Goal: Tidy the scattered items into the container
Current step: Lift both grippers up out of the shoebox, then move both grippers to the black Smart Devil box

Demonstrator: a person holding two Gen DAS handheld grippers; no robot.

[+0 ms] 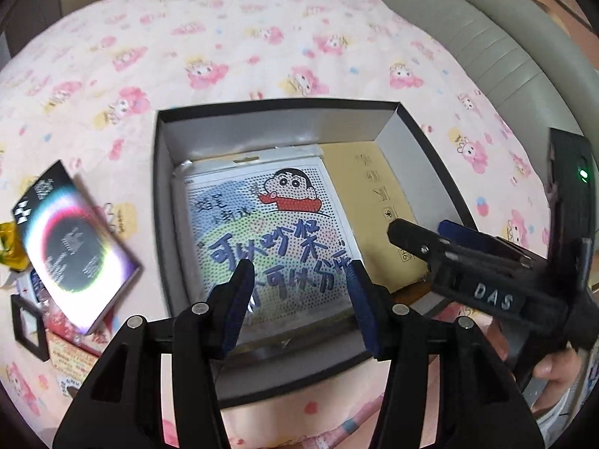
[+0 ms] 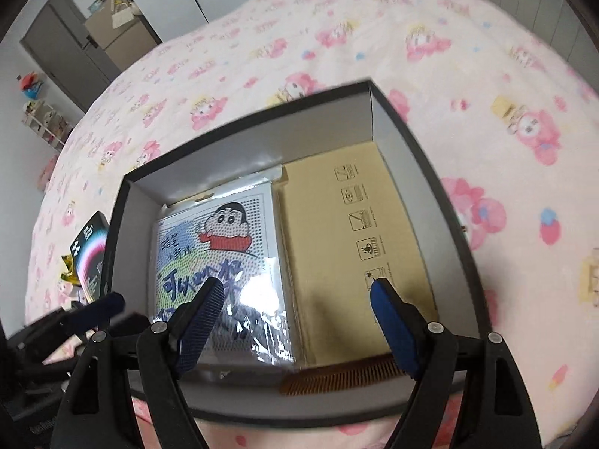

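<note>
A black box [image 1: 277, 127] with grey inner walls sits open on the pink bedspread. Inside lie a plastic-wrapped packet with a cartoon print [image 1: 269, 232] [image 2: 221, 247], a tan carton [image 1: 378, 194] [image 2: 355, 243] beside it, and a brown comb [image 2: 340, 374] along the near wall. My left gripper [image 1: 299, 288] hangs open above the packet with nothing between its fingers. My right gripper [image 2: 299, 299] [image 1: 423, 230] is open over the seam between packet and carton, also holding nothing. Left of the box, a black booklet with a rainbow ring [image 1: 71, 247] [image 2: 90, 258] lies on the bed.
Around the booklet lie a gold wrapper [image 1: 9, 247] [image 2: 69, 273], a small black frame [image 1: 30, 325] and some printed cards [image 1: 71, 359]. A grey padded headboard [image 1: 486, 37] curves along the right. A hand [image 1: 554, 370] holds the right gripper. A door [image 2: 63, 52] and shelves [image 2: 45, 123] stand beyond the bed.
</note>
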